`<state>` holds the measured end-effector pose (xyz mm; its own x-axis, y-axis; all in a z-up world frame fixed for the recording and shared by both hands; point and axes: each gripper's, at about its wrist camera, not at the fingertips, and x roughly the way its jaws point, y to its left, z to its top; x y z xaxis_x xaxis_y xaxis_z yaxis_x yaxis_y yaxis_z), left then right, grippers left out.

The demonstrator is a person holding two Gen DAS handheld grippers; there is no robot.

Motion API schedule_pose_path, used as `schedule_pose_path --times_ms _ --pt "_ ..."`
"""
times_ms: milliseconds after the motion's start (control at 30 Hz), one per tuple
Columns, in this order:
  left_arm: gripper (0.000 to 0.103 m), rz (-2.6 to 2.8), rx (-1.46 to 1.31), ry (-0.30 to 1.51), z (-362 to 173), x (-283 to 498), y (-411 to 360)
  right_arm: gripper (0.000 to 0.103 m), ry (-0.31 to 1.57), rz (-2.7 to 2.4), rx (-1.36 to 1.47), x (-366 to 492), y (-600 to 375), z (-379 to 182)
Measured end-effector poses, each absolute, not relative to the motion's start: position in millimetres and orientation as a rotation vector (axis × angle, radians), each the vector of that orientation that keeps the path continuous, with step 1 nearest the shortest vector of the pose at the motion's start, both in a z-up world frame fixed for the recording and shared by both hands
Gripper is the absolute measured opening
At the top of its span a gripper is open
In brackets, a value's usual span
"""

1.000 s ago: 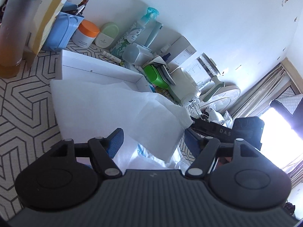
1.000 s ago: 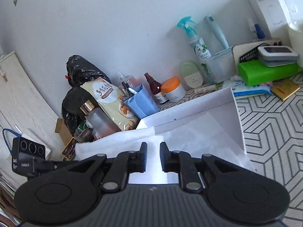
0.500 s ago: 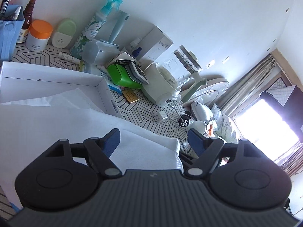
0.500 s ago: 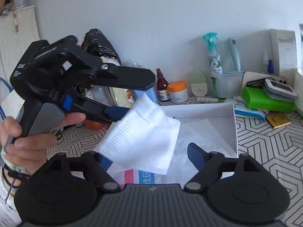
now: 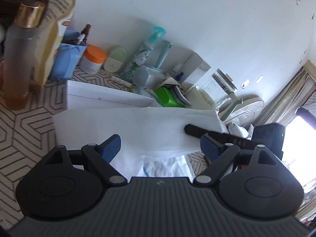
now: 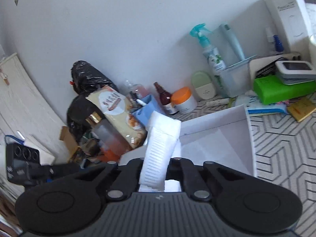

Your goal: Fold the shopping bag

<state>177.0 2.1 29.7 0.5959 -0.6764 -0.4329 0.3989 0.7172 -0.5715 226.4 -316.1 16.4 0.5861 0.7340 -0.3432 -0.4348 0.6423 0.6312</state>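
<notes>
White shopping bag [image 5: 142, 126], mid-fold, frame centre: right claw [image 6: 156, 164] clamped on its edge; left claw [image 5: 160, 144] apart; next, crease flat

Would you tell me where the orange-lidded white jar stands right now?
In the right wrist view, the orange-lidded white jar stands near the wall, between the brown spray bottle and the pale green container.

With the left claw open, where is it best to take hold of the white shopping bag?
Probably the bag's free left edge, approached from the near side: it lies flat just ahead of the open left claw, while the right claw pinches the opposite end.
</notes>
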Motion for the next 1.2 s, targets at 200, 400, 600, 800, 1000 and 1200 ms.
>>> schedule_pose_path --times_ms 200,400,600,800,1000,1200 --pt "0.088 -0.491 -0.261 0.566 36.2 151.5 3.9 0.008 0.843 1.113 0.731 300.0 -300.9 12.1" --pt "0.09 -0.332 -0.118 0.649 13.2 171.9 -10.9 0.01 0.954 0.851 0.572 350.8 -314.3 -21.9" --pt "0.09 -0.197 -0.01 0.738 -16.1 183.1 -16.0 0.015 0.986 0.758 0.535 351.2 -323.3 -48.9" --pt "0.09 -0.17 -0.008 0.775 -25.0 184.3 -12.8 0.015 0.849 0.911 0.595 332.7 -319.2 -27.9" --pt "0.09 -0.086 -0.015 0.811 -33.3 185.7 -5.0 0.015 0.796 0.998 0.559 326.8 -321.0 -12.6" --pt "0.09 -0.052 -0.012 0.824 -36.0 188.0 1.8 0.018 0.869 0.828 0.383 337.3 -323.4 -28.0"
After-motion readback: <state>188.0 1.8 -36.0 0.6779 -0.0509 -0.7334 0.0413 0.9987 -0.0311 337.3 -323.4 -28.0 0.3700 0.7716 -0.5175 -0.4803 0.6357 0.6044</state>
